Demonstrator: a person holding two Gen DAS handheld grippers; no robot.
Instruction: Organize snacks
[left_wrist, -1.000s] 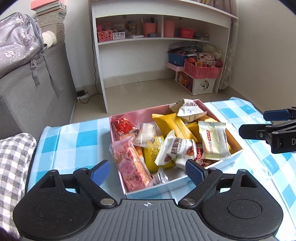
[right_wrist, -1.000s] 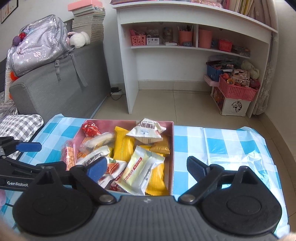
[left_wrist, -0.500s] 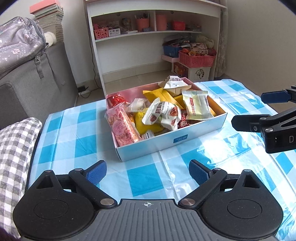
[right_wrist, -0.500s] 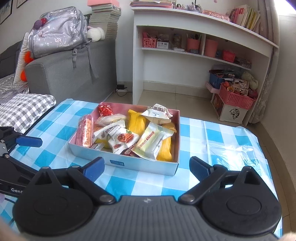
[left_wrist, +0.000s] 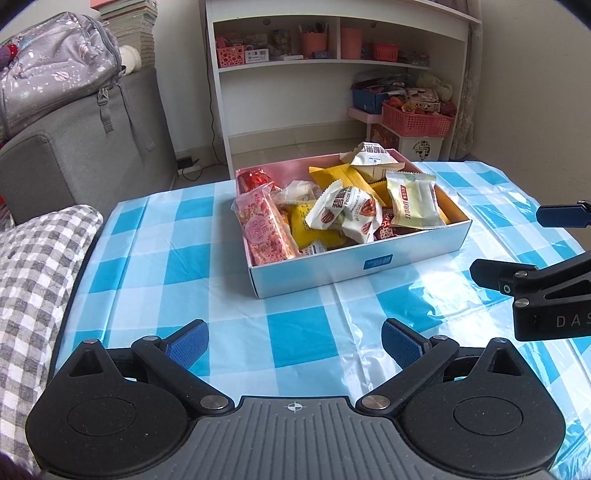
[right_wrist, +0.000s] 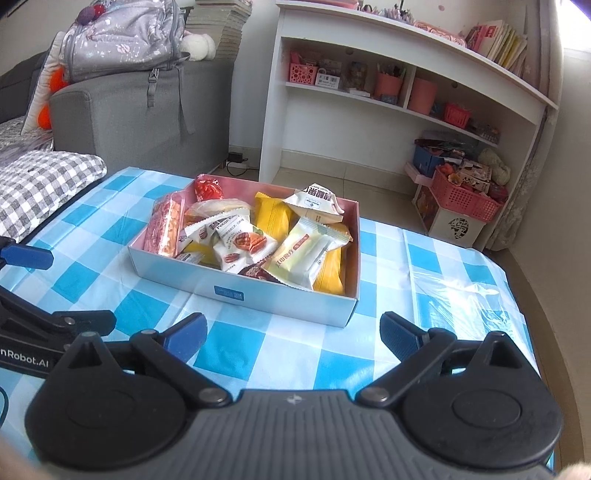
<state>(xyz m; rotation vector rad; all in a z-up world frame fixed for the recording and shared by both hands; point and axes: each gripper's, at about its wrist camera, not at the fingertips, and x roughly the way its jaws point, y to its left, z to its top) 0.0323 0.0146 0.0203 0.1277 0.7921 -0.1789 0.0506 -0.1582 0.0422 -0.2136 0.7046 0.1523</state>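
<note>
A table under a blue-and-white checked cloth (left_wrist: 155, 258) fills both wrist views. Behind it stand a grey sofa (right_wrist: 147, 110) bearing a grey backpack (left_wrist: 48, 70) and a white shelf unit (right_wrist: 406, 92) with pink baskets. At the table's left edge lies a grey gingham cushion (left_wrist: 33, 280).

Near the middle of the cloth sits the snack box (left_wrist: 351, 264), an open pale carton with a pink interior, holding all the wrapped snacks heaped together: a pink bar packet (left_wrist: 264, 229) along its left wall, yellow packets (right_wrist: 271, 216) to the rear, a white pecan packet (left_wrist: 349, 212) at centre, a pale cream packet (left_wrist: 413, 201) to the right, and a red packet (right_wrist: 208, 189) in the far left corner.

The left gripper (left_wrist: 293, 343) and the right gripper (right_wrist: 291, 332) hover over the cloth just before the box. Both have just been opening; their blue pads stand spread wide with nothing between them.
</note>
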